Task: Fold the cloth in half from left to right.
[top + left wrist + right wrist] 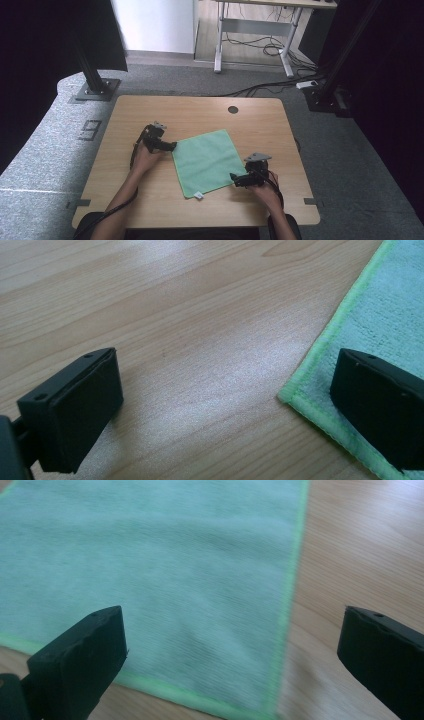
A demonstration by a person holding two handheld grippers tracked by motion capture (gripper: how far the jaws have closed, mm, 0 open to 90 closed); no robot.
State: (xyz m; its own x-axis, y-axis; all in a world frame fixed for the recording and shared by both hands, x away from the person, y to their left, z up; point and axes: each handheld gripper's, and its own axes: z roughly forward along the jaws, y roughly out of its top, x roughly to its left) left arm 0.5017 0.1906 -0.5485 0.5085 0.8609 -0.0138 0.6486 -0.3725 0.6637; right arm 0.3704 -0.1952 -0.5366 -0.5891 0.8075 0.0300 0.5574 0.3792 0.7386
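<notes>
The soft, square green cloth [207, 162] lay flat between the wide-open left gripper [173, 146] and wide-open right gripper [233, 177]

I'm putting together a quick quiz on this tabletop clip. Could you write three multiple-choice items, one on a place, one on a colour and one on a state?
1. Where does the cloth lie?
A. flat on the wooden table, between the two grippers
B. on the grey floor
C. draped over a forearm

2. What colour is the cloth?
A. red
B. green
C. white

3. How do the left gripper and the right gripper stand?
A. both shut on the cloth
B. one open, one shut
C. both open, holding nothing

Answers:
1 A: the high view shows it spread on the tabletop.
2 B: light green with a brighter green hem.
3 C: each gripper view shows its jaws wide apart at a cloth corner.
</notes>
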